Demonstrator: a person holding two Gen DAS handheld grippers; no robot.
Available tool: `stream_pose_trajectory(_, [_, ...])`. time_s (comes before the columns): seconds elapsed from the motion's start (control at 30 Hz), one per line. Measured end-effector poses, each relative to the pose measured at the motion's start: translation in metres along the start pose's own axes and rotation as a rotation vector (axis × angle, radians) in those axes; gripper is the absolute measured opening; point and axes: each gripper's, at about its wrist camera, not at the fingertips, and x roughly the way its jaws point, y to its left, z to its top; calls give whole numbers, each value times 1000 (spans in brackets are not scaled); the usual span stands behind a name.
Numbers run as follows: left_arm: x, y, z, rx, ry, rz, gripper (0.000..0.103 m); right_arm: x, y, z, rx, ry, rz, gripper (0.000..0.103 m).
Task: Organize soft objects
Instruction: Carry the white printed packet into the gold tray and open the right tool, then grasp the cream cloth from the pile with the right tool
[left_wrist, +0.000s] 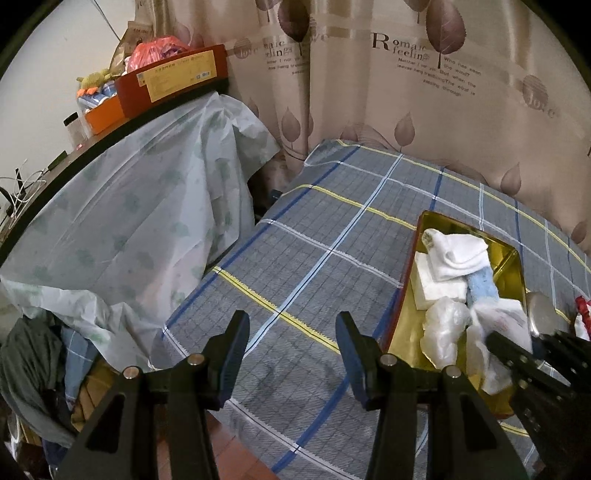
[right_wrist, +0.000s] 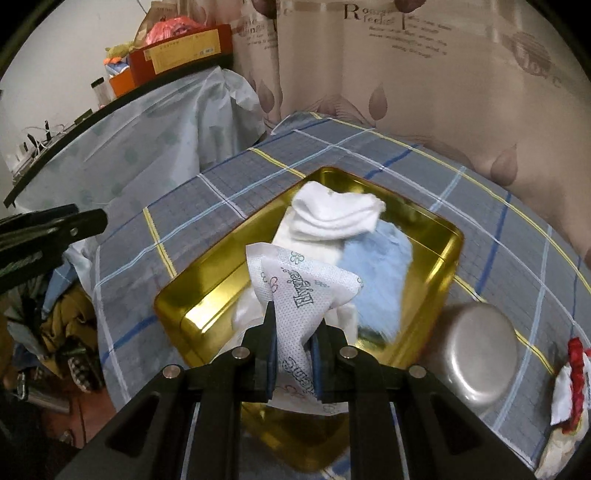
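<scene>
Right claw (right_wrist: 291, 341) pinching printed packet (right_wrist: 303, 291) over gold tin (right_wrist: 207, 295) — tin already holds sock (right_wrist: 336, 214), blue cloth (right_wrist: 380, 266). My plan: lower into near gap, then release. Left claw (left_wrist: 291, 354) half spread, empty, off tin — clear of drop.

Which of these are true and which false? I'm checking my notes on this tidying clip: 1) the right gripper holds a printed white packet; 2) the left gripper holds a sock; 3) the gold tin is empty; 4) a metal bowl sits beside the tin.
1) True: the right gripper is shut on the printed white packet, above the gold tin.
2) False: the left gripper is open with nothing between its fingers, over the plaid cloth.
3) False: the tin already holds a white sock, a light blue cloth and other white items.
4) True: the metal bowl lies upside down beside the tin.
</scene>
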Motion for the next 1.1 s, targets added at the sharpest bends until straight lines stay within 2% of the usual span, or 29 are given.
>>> stream_pose_trajectory(0.23, [1, 1, 0, -6, 6, -9, 50, 21, 6, 9, 10, 10, 8, 18])
stream_pose_trajectory(0.3, [1, 0, 0, -8, 7, -11, 50, 21, 7, 9, 11, 2, 1, 31])
stream_pose_trajectory(0.37, [1, 1, 0, -9, 4, -11, 49, 19, 7, 9, 9, -13, -3, 65])
stream_pose_trajectory(0.4, [2, 1, 0, -10, 2, -10, 49, 16, 8, 8, 7, -28, -10, 68])
stream_pose_trajectory(0.67, [2, -4, -1, -4, 7, -17, 49, -24, 8, 11, 8, -116, 10, 69])
stream_pose_trajectory(0.8, [1, -10, -4, 1, 9, -18, 50, -52, 1, -2, 29, -160, 9, 72])
stream_pose_trajectory(0.93, [0, -15, -7, 3, 17, -36, 50, -74, -18, -24, 53, -171, -33, 73])
stream_pose_trajectory(1.1, [-1, -25, -9, 9, 33, -64, 49, -102, -69, -53, 140, -169, -115, 73])
